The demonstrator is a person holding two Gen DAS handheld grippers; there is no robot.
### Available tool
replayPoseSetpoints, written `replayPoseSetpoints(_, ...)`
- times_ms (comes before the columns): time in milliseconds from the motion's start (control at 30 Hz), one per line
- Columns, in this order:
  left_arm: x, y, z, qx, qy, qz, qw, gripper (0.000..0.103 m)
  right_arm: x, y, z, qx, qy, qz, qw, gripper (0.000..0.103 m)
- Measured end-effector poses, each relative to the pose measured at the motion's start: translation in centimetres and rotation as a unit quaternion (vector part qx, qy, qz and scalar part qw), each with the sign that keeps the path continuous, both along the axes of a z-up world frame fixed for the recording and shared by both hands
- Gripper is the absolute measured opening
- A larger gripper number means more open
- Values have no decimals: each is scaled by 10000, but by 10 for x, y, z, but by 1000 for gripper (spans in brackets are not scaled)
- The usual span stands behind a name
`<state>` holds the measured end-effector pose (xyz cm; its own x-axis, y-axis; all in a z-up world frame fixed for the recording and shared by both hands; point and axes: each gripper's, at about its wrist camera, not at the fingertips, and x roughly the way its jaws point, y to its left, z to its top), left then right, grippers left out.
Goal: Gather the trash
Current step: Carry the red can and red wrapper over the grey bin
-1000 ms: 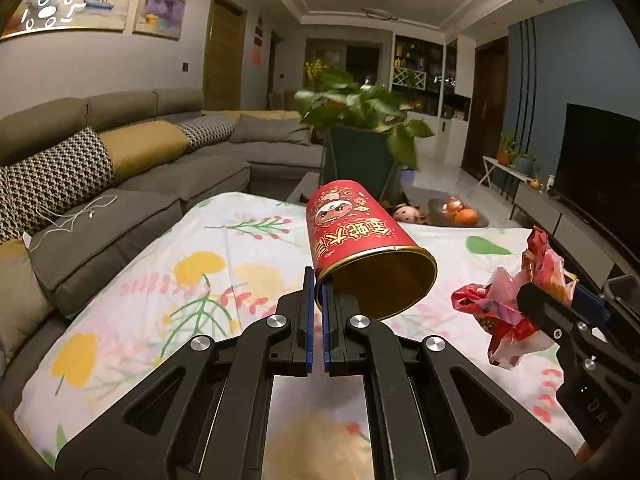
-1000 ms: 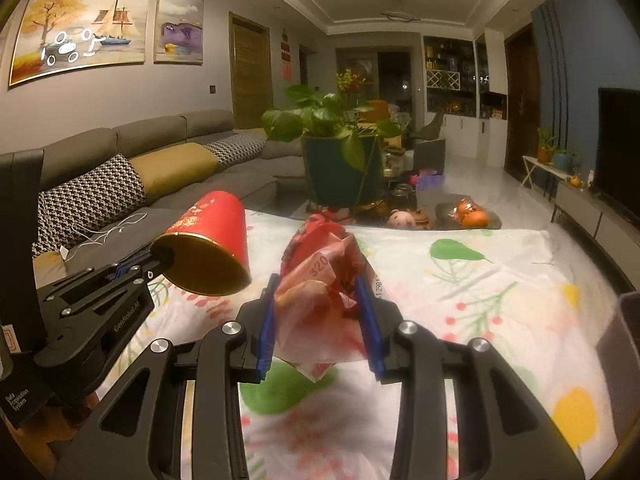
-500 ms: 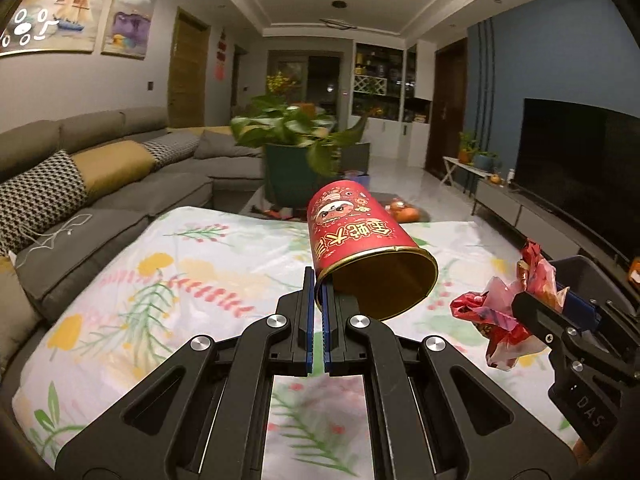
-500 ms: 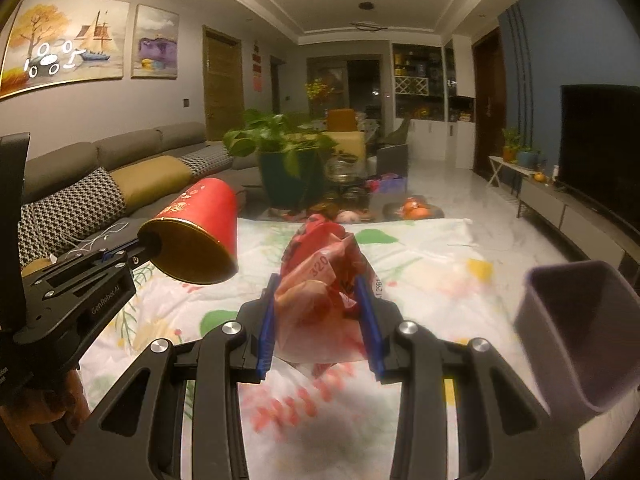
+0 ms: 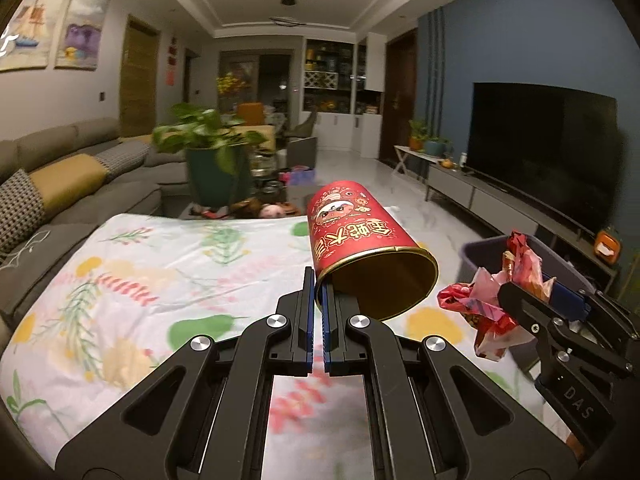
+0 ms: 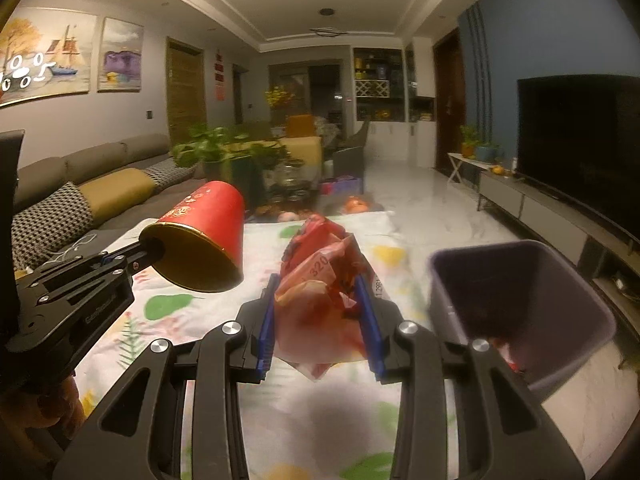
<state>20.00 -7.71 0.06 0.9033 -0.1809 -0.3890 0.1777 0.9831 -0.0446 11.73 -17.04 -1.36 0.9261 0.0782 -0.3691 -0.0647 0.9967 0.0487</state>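
In the left wrist view we see the left gripper [image 5: 317, 280] at the lower centre of the frame, with its two fingers [image 5: 307, 312] pressed almost together on the thin rim wall of a red paper cup [image 5: 360, 236]. One finger lies outside the wall and the other one lies inside the golden mouth, so the cup stands out past the fingertips, tilted, with the open mouth turned toward the camera and the closed end pointing away, above the flowered tabletop [image 5: 132, 276]. In the right wrist view the same cup [image 6: 204, 236] appears at the left centre of the frame, held up in the air by the left gripper [image 6: 146, 250]. The right gripper [image 6: 318, 280] is at the lower centre of that view; its fingers [image 6: 266, 320] are spread around a crumpled red wrapper [image 6: 324, 292] and pinch it from both sides, and the wrapper fills the gap and sticks out above and below the fingers. In the left wrist view this wrapper [image 5: 492, 304] and the right gripper [image 5: 536, 296] are at the right edge. A dark purple bin [image 6: 560, 280] stands just to the right of the right gripper, with its mouth open toward us, and something red lies at its bottom. A potted plant [image 5: 212, 160] is behind the tabletop.
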Motion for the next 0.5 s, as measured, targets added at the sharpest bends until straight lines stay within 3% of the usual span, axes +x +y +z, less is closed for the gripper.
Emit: replayPoseSetpoints(500,14,-140,7,-110,-243,-1284,9914,3,-8,-124,13,-153,-282,-1552,9874,39)
